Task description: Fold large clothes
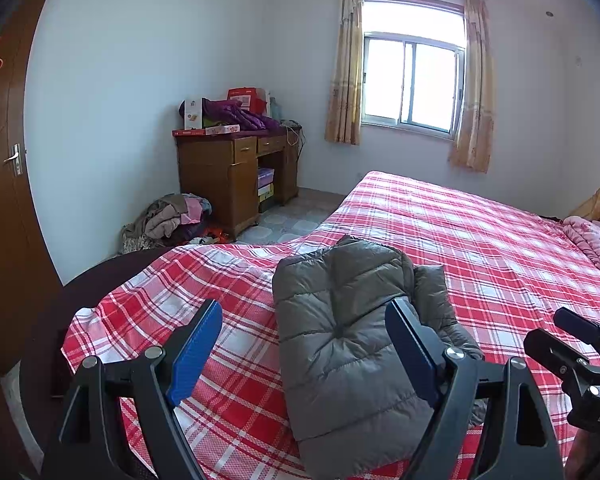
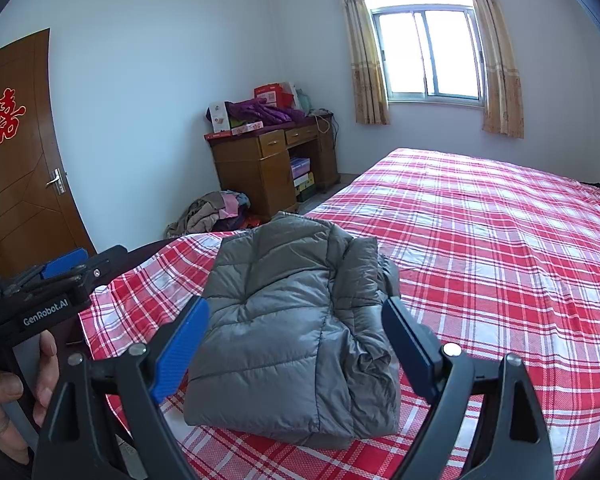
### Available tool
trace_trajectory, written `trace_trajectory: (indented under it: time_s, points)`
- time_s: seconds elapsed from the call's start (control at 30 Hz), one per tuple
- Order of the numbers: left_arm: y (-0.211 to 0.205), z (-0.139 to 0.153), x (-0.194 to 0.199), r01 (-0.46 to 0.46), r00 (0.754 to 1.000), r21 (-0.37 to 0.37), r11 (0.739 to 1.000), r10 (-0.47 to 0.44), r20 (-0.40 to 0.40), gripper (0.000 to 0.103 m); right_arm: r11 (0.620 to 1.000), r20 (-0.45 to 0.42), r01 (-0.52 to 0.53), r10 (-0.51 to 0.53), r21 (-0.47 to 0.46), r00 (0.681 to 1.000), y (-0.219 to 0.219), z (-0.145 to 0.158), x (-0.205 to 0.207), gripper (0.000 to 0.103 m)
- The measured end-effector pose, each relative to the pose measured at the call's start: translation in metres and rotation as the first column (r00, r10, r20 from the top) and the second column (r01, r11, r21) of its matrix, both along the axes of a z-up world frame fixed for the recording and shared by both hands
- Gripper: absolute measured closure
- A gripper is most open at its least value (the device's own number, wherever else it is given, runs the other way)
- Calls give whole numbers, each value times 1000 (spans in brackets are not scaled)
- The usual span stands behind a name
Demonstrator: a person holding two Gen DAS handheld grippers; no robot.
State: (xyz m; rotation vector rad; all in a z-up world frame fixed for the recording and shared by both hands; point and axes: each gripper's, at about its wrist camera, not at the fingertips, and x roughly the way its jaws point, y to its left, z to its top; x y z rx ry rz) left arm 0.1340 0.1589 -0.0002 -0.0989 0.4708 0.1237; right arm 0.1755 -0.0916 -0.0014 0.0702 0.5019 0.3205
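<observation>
A grey quilted puffer jacket [image 1: 340,340] [image 2: 292,328] lies folded into a compact bundle on the near corner of the bed with the red plaid sheet [image 1: 500,248] [image 2: 500,240]. My left gripper [image 1: 304,344] hovers over it with its blue pads wide apart, touching nothing. My right gripper [image 2: 296,340] also stands open above the bundle, with the jacket seen between its fingers but not pinched. In the left wrist view the right gripper [image 1: 580,360] shows at the right edge. In the right wrist view the left gripper [image 2: 56,276] shows at the left edge, held by a hand [image 2: 16,392].
A wooden desk [image 1: 236,168] [image 2: 272,164] piled with boxes and purple clothing stands against the far wall. A heap of clothes [image 1: 172,216] [image 2: 216,212] lies on the floor beside it. A brown door [image 2: 24,152] is at left, a curtained window [image 1: 412,84] beyond, pink bedding [image 1: 592,240] at far right.
</observation>
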Motion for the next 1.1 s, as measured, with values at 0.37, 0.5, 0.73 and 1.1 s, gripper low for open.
trace_trajectory:
  time_s: [0.37, 0.5, 0.73, 1.1]
  points:
    - [3, -4, 5, 2, 999, -12, 1000, -2, -44, 19, 1000, -1, 0, 0, 2, 1000, 1, -1, 0, 13]
    - [1, -4, 6, 6, 999, -5, 1000, -6, -47, 19, 1000, -2, 0, 0, 1, 1000, 2, -2, 0, 13]
    - [-3, -5, 6, 0, 999, 23, 1000, 1, -48, 19, 1000, -2, 3, -3, 2, 1000, 0, -3, 0, 13]
    - [-7, -10, 10, 9, 998, 51, 999, -6, -55, 19, 1000, -12, 4, -4, 1, 1000, 1, -7, 2, 12]
